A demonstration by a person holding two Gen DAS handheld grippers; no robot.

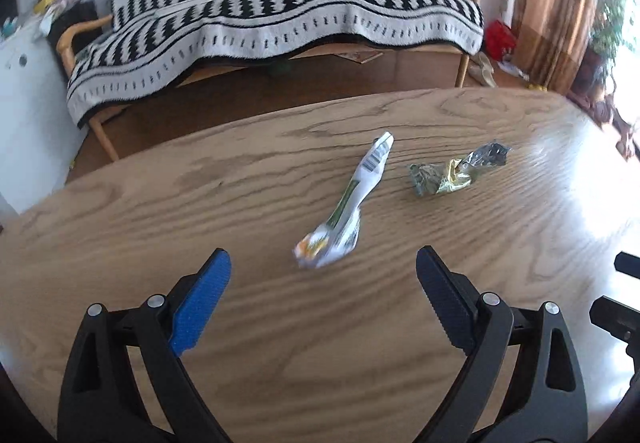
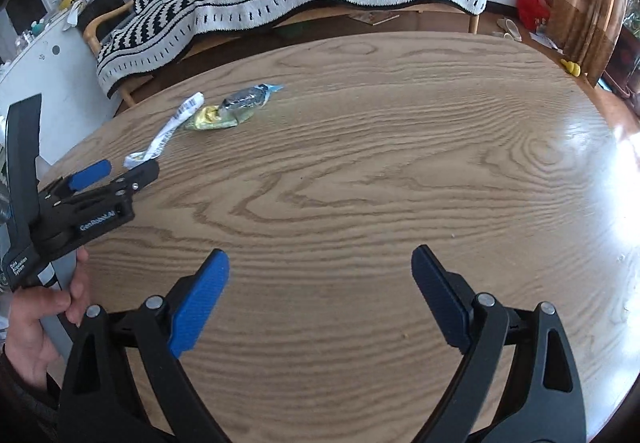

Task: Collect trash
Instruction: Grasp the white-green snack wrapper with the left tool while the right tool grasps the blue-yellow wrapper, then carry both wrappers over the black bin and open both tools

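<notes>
Wood-grain surface [image 1: 160, 211] holds two wrappers; left gripper [image 1: 323, 267] gapes before the white wrapper [image 1: 352, 199], right gripper [image 2: 320, 267] gapes idle. Thin film may slip out.

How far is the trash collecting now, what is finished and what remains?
Nothing looks collected yet. The white wrapper and the crumpled foil wrapper both lie on the wooden table. In hand: the left tool, open, is close before the white wrapper. The right tool is open and holds nothing. Both pieces remain.
</notes>
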